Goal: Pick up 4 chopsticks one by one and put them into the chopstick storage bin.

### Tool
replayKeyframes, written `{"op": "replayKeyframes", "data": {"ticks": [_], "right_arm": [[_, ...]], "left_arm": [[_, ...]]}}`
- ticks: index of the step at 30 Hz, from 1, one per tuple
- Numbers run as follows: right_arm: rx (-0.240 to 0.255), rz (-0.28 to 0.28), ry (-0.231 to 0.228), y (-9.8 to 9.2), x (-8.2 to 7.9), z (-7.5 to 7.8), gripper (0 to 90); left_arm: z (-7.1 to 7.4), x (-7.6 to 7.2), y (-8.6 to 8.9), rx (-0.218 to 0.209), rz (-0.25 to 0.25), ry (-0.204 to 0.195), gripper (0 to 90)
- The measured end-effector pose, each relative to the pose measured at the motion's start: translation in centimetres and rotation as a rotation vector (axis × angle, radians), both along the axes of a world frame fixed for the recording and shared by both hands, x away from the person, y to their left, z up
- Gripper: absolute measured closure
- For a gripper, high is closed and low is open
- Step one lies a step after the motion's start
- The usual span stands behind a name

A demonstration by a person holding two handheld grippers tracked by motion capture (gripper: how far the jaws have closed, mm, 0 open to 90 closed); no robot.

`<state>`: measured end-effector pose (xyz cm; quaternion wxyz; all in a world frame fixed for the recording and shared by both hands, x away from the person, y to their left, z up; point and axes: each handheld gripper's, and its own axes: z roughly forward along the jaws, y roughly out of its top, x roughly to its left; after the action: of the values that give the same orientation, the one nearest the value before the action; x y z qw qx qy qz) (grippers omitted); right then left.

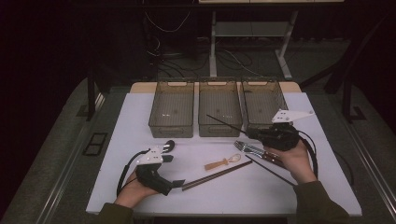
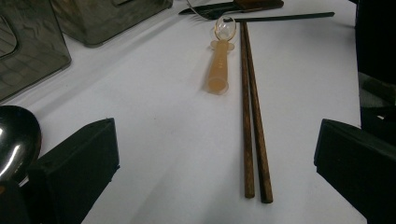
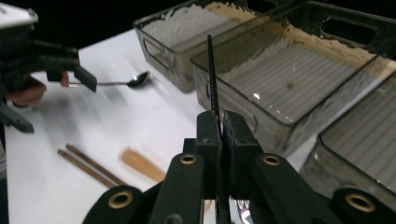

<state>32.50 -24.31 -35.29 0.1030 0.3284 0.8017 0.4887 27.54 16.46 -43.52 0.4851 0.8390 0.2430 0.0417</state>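
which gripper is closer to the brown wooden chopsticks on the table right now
Left. The left gripper sits at the near tips of the wooden chopsticks, fingers open. The right gripper is farther off, up by the bins, shut on a black chopstick.

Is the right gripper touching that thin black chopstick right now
Touching. The right gripper view shows the right gripper with its jaws shut on the black chopstick, which sticks out beyond the pads.
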Motion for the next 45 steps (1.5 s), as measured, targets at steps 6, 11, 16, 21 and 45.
{"op": "replayKeyframes", "data": {"ticks": [6, 11, 16, 21, 45], "right_arm": [[-0.001, -0.012, 0.003, 1.1, 1.0, 0.3, 85.8], [-0.001, -0.026, 0.01, 1.9, 1.8, 0.6, 85.8], [-0.007, -0.025, 0.004, 3.0, 2.5, 0.9, 85.8], [-0.015, -0.021, 0.003, 4.3, 3.2, 1.2, 85.9], [-0.086, -0.03, 0.019, 11.4, 8.0, 1.5, 85.8]], "left_arm": [[0.0, 0.0, -0.1, -0.001, 0.0, -0.003, 0.0], [0.0, 0.0, -0.1, -0.001, -0.003, -0.004, 0.0], [0.0, 0.0, -0.1, -0.003, -0.002, 0.0, 0.0], [0.0, -0.1, -0.1, -0.003, -0.004, 0.0, 0.0], [0.0, -0.2, -0.2, -0.006, -0.01, -0.001, 0.0]]}}
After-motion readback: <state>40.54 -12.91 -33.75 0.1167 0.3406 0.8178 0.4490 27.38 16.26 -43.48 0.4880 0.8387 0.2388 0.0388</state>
